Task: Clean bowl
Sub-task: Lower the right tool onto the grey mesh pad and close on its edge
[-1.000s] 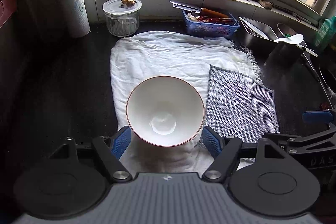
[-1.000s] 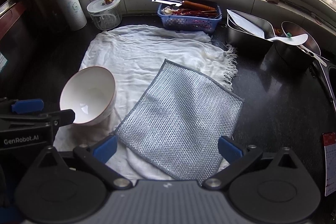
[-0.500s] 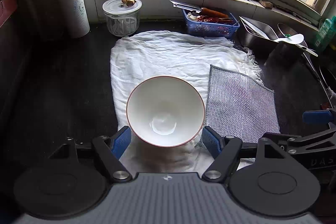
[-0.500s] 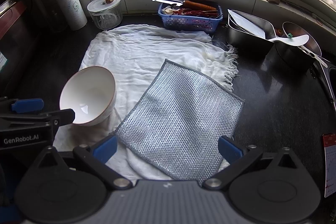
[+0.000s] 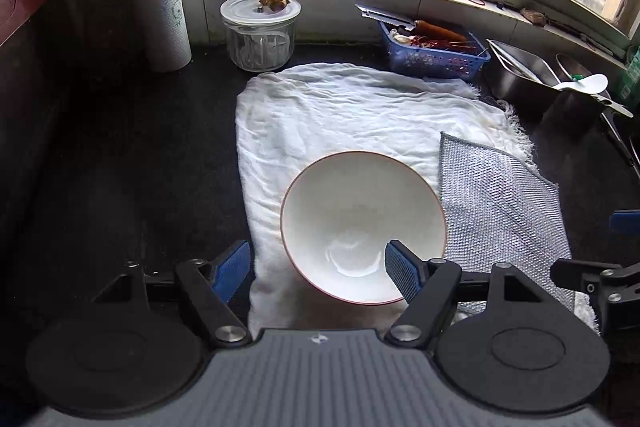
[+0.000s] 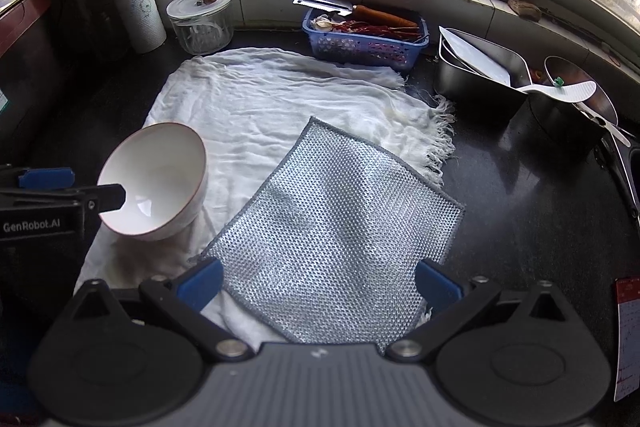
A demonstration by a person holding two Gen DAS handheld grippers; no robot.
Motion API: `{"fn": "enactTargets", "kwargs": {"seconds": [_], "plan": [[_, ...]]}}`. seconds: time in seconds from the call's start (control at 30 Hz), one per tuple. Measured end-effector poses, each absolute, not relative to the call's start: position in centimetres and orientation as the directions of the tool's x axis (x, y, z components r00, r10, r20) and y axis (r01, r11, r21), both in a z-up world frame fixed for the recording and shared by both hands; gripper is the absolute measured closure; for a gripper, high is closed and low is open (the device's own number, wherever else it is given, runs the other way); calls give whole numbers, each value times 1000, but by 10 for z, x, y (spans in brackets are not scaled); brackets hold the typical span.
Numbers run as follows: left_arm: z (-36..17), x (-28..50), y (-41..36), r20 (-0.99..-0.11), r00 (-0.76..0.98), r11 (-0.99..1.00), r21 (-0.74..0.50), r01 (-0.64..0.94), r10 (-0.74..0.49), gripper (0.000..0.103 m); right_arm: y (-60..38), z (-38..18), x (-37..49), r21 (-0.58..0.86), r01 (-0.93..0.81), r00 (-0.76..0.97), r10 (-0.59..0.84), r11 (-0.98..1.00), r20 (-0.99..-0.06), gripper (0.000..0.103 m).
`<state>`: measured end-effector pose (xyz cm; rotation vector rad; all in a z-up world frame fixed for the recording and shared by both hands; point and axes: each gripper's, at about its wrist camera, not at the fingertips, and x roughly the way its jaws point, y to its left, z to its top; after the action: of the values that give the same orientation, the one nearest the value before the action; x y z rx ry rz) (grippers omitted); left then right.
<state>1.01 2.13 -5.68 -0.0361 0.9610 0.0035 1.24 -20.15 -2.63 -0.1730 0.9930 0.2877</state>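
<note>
White bowl [image 5: 362,227] with a thin red rim sits tilted on the near-left part of the white cloth [image 5: 340,115], mouth turned toward the near side. Inside looks plain white with a glossy patch at the bottom; no residue can be made out.

Left gripper [image 5: 316,269]: jaws spread wide. Its right finger crosses the bowl's near rim into the mouth, its left finger stands outside, left of the wall. The right wrist view shows a dark finger reaching over the rim. Contact with the wall cannot be confirmed.

Right gripper [image 6: 320,281]: jaws spread wide, nothing between the pads, hovering over the near edge of the silver mesh dishcloth [image 6: 340,219], which lies flat on the cloth just right of the bowl.

Step in hand, as judged: securing the bowl, 1 finger inside and 1 outside, before any wiping. Task looks early.

Next move calls for: left jaws to close on the wall, with the left finger brought in far enough to meet it; right gripper to drop and pinch the dishcloth's near edge.

Periphery: blue basket [image 6: 366,43], glass jar [image 6: 200,23], paper towel roll [image 6: 134,11] along the far wall.
</note>
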Motion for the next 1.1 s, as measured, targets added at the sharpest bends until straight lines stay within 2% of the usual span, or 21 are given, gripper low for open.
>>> {"fn": "enactTargets", "kwargs": {"seconds": [0.27, 0.33, 0.37, 0.5, 0.53, 0.77, 0.9, 1.03, 1.07, 1.1], "plan": [[-76, 24, 33, -832, 554, 996, -72, -51, -32, 29, -204, -50, 14, -39, -395, 530, 194, 918, -825, 2], [-81, 28, 35, -837, 545, 995, -87, -56, -42, 31, -203, -56, 16, -26, -420, 514, 215, 907, -830, 16], [-83, 31, 35, -840, 540, 995, -85, -56, -41, 33, -201, -59, 16, -26, -429, 509, 219, 903, -832, 18], [-92, 39, 36, -858, 509, 992, -110, -57, -66, 57, -199, -73, 25, -65, -428, 516, 185, 901, -836, 19], [-94, 40, 35, -862, 503, 992, -111, -55, -68, 60, -200, -75, 28, -68, -423, 517, 180, 903, -837, 19], [-102, 45, 34, -876, 476, 992, -116, -57, -75, 62, -209, -96, 49, -113, -385, 513, 110, 916, -852, 19], [-105, 47, 35, -883, 463, 991, -120, -66, -76, 62, -219, -104, 57, -76, -366, 487, 121, 928, -865, 23], [-105, 49, 35, -886, 457, 990, -118, -73, -72, 62, -223, -101, 61, -49, -363, 483, 143, 931, -864, 45], [-105, 50, 35, -887, 457, 990, -118, -76, -71, 62, -224, -100, 62, -45, -363, 482, 146, 931, -864, 58], [-105, 50, 35, -887, 457, 990, -117, -78, -69, 62, -226, -98, 64, -43, -363, 480, 147, 931, -865, 65]]}}
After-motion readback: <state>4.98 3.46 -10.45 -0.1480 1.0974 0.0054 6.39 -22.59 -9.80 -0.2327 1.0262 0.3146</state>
